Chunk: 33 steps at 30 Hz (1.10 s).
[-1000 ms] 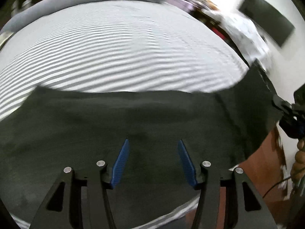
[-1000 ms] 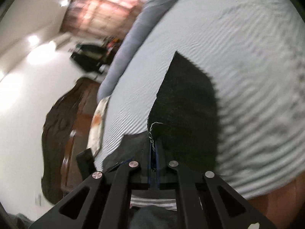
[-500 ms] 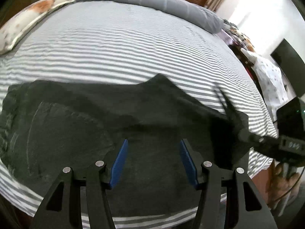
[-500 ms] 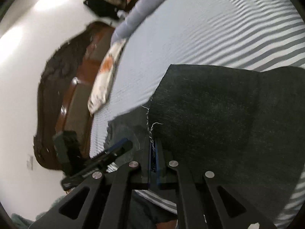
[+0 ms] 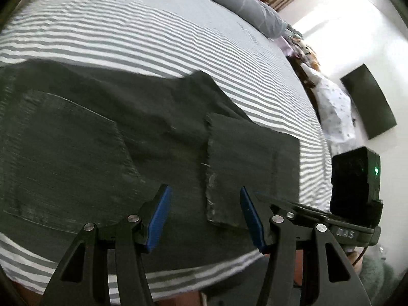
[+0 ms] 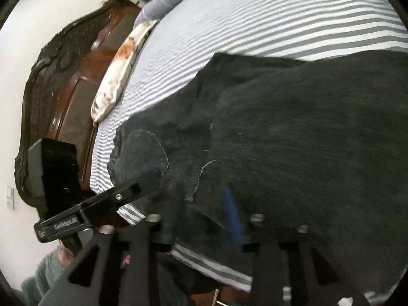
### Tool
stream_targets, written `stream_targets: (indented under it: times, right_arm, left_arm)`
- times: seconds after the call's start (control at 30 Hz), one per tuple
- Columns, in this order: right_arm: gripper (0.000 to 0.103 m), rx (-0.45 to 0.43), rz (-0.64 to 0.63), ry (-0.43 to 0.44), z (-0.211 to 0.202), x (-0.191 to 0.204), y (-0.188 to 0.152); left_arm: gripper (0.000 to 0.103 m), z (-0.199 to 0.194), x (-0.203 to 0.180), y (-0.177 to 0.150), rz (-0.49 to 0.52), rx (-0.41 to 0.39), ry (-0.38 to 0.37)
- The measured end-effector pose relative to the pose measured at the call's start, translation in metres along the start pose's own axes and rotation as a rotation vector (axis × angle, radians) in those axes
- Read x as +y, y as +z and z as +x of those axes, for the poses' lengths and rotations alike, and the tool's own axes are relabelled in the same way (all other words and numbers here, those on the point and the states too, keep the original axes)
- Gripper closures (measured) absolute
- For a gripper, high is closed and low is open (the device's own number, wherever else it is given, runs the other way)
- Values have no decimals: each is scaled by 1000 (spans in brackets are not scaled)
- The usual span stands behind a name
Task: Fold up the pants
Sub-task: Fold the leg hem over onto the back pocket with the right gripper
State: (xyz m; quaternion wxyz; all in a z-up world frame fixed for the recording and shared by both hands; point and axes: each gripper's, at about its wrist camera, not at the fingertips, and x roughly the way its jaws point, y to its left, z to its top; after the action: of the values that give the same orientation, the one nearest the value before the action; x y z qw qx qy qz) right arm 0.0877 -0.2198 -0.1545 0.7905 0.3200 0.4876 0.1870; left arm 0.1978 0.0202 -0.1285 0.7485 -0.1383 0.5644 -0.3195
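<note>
Now, nearest in the right wrist view: right tongs [image 6: 204, 216], blurred, blue pads apart, jaws just opened; the hem they clenched half a second ago is let go and lies flat beneath and ahead of them, no cloth pinched between the pads. Left tongs [image 5: 205, 211], jaws parted about half way and unchanged over the second, hovering above the cloth and grasping nothing; the frayed hem edge lies on the bed under the gap between the pads. Beyond both: pants [image 5: 122, 137], dark denim, spread across the near edge of the bed [image 5: 153, 40]; leg end [image 5: 250, 158] now doubled back over the upper part, its raw hem stopping short of the back pocket [image 5: 61, 158], whereas a second ago that end hung lifted in the right tongs. Reading: first lengthwise fold appears laid and released; a further fold toward the waistband probably remains, and the top layer looks a little skewed, so smoothing may be wanted. Farther: striped sheet bare past the pants; patterned pillow [image 6: 119, 68] and grey bolster [image 5: 237, 2] at the far side; carved wooden headboard [image 6: 51, 81] behind; dark wall panel [image 5: 367, 104] on the white wall.
</note>
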Motion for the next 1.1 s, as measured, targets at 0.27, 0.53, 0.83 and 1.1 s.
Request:
stream_targets:
  times: [0.27,0.53,0.83,1.1]
  right_arm:
    - [66,0,187,28,-28,-49,-42]
    - [66,-49,329,85,-33,-80,-63]
    - [64,-117,395,76,-43,-95,-64]
    - [58,-209,518,113,-59,-122,-80]
  left_arm:
    - [45,37,3,-2,-61,112,-19]
    - [46,41,-3,-10,-86,123,-45]
    - [91,64,-24,-17,-102,147,-35]
    - [98,42,-35,-19,-112,23,-37]
